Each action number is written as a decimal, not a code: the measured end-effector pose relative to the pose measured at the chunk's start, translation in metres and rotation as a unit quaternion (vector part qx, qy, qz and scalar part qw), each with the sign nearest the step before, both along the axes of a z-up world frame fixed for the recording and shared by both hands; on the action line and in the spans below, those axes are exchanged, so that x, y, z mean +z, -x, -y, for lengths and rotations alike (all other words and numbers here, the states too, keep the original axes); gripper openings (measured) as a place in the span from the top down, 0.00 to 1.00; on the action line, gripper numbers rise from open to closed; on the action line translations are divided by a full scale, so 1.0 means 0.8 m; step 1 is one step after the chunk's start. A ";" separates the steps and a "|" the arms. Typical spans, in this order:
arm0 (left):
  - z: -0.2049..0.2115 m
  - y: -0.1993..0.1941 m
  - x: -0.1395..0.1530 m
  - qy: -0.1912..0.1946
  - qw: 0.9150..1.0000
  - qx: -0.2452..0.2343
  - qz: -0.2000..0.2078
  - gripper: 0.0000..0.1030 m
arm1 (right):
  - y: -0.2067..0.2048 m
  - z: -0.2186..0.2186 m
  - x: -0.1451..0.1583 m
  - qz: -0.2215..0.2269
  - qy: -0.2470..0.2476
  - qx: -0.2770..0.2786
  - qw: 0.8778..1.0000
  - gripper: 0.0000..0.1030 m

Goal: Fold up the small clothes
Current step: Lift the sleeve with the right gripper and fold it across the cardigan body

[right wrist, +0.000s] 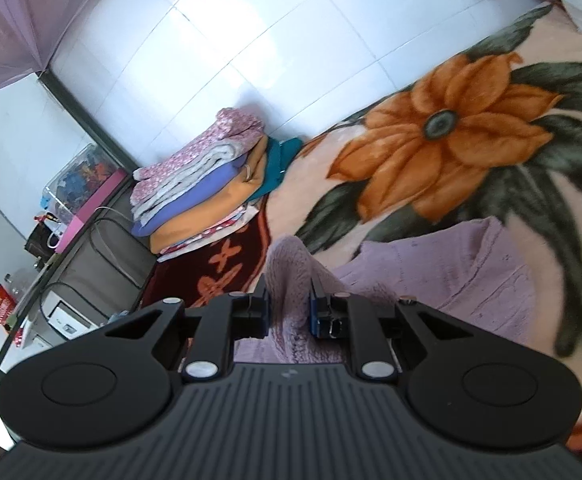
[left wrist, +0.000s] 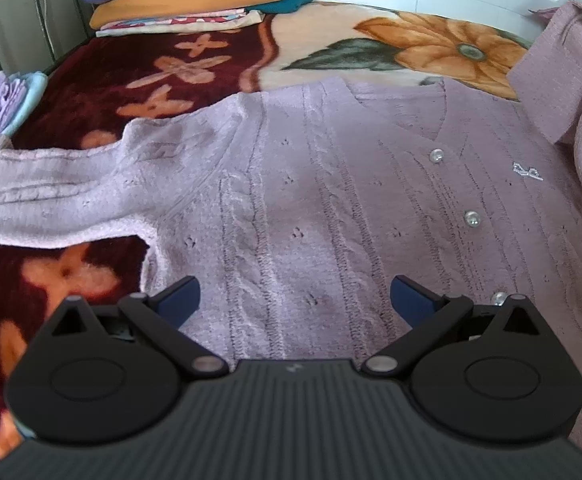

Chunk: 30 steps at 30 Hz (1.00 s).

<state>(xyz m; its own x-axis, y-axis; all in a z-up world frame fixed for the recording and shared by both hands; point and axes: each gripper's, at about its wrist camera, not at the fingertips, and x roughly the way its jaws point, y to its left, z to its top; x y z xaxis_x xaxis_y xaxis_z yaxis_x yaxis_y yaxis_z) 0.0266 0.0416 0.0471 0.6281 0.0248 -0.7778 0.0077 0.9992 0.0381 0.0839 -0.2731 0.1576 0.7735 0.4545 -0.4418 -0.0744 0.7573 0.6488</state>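
Right jaws on lilac cardigan (right wrist: pixel 289 280)

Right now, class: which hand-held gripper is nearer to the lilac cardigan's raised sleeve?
Right. The right hand-held gripper is clamped on the raised sleeve; the left hand-held gripper hovers open above the cardigan's body.

White tiled wall (right wrist: pixel 219 40) — floral blanket (right wrist: pixel 451 132)
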 end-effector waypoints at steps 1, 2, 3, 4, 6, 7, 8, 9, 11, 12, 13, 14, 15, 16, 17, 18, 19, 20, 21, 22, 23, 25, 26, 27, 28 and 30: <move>-0.001 -0.001 -0.001 0.001 1.000 0.001 -0.001 0.00 | -0.002 -0.004 0.000 0.000 -0.001 0.002 1.000 0.81; -0.002 -0.001 -0.001 0.001 1.000 0.002 -0.001 0.00 | -0.003 -0.009 0.000 0.000 -0.003 0.005 1.000 0.81; -0.003 -0.002 -0.003 0.002 1.000 0.004 -0.002 0.00 | -0.004 -0.012 0.000 0.000 -0.004 0.008 1.000 0.81; -0.004 -0.002 -0.003 0.003 1.000 0.005 -0.003 0.00 | -0.005 -0.016 0.001 0.000 -0.006 0.012 1.000 0.81; -0.006 -0.003 -0.005 0.005 1.000 0.008 -0.005 0.00 | -0.009 -0.027 0.001 0.000 -0.007 0.020 1.000 0.81; -0.007 -0.003 -0.006 0.006 1.000 0.009 -0.006 0.00 | -0.010 -0.032 0.000 0.000 -0.009 0.025 1.000 0.81; -0.008 -0.004 -0.007 0.007 1.000 0.011 -0.007 0.00 | -0.012 -0.038 0.000 -0.001 -0.010 0.029 1.000 0.81; -0.009 -0.004 -0.008 0.008 1.000 0.012 -0.008 0.00 | -0.013 -0.044 -0.001 -0.002 -0.012 0.035 0.999 0.81; -0.011 -0.004 -0.009 0.010 1.000 0.014 -0.009 0.00 | -0.016 -0.056 -0.003 -0.003 -0.015 0.045 0.999 0.81; -0.012 -0.004 -0.010 0.010 1.000 0.016 -0.009 0.00 | -0.017 -0.062 -0.004 -0.005 -0.016 0.051 0.999 0.81; -0.013 -0.004 -0.011 0.011 1.000 0.017 -0.010 0.00 | -0.018 -0.069 -0.006 -0.006 -0.016 0.055 0.998 0.81; -0.014 -0.004 -0.012 0.011 1.000 0.018 -0.010 0.00 | -0.019 -0.076 -0.008 -0.006 -0.017 0.060 0.998 0.81; -0.015 -0.004 -0.013 0.011 1.000 0.019 -0.012 0.00 | -0.021 -0.082 -0.010 -0.007 -0.017 0.066 0.998 0.81; -0.016 -0.004 -0.014 0.012 1.000 0.021 -0.013 0.00 | -0.022 -0.089 -0.012 -0.008 -0.016 0.070 0.997 0.81; -0.016 -0.003 -0.015 0.012 1.000 0.022 -0.015 0.00 | -0.023 -0.094 -0.015 -0.009 -0.015 0.073 0.997 0.81; -0.017 -0.003 -0.017 0.012 1.000 0.023 -0.017 0.00 | -0.024 -0.099 -0.018 -0.011 -0.015 0.078 0.997 0.81; -0.017 -0.004 -0.019 0.013 1.000 0.023 -0.018 0.00 | -0.025 -0.104 -0.021 -0.014 -0.014 0.082 0.996 0.81; -0.017 -0.003 -0.020 0.012 1.000 0.022 -0.018 0.00 | -0.027 -0.109 -0.026 -0.018 -0.015 0.086 0.996 0.81; -0.018 -0.003 -0.021 0.012 1.000 0.022 -0.018 0.00 | -0.029 -0.113 -0.031 -0.023 -0.015 0.090 0.996 0.81; -0.018 -0.003 -0.022 0.012 1.000 0.021 -0.018 0.00 | -0.031 -0.116 -0.037 -0.028 -0.015 0.093 0.995 0.81; -0.018 -0.003 -0.023 0.013 1.000 0.021 -0.018 0.00 | -0.032 -0.119 -0.042 -0.033 -0.015 0.095 0.995 0.81; -0.019 -0.003 -0.025 0.015 1.000 0.021 -0.018 0.00 | -0.035 -0.123 -0.054 -0.045 -0.016 0.099 0.994 0.81; -0.019 -0.003 -0.025 0.015 1.000 0.021 -0.017 0.00 | -0.036 -0.126 -0.060 -0.050 -0.017 0.101 0.994 0.81; -0.019 -0.003 -0.025 0.016 1.000 0.020 -0.017 0.00 | -0.038 -0.128 -0.066 -0.055 -0.017 0.102 0.993 0.81; -0.019 -0.003 -0.026 0.015 1.000 0.019 -0.016 0.00 | -0.039 -0.131 -0.070 -0.059 -0.017 0.104 0.993 0.81; -0.019 -0.003 -0.027 0.015 1.000 0.019 -0.016 0.00 | -0.042 -0.136 -0.080 -0.067 -0.016 0.106 0.992 0.81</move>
<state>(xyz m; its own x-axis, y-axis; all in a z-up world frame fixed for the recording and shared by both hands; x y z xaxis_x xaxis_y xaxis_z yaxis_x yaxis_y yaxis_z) 0.0293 0.0570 0.0254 0.6016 0.0235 -0.7985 -0.0289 0.9996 0.0076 0.1172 -0.1646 0.0938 0.5941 0.6164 -0.5168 -0.1422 0.7128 0.6868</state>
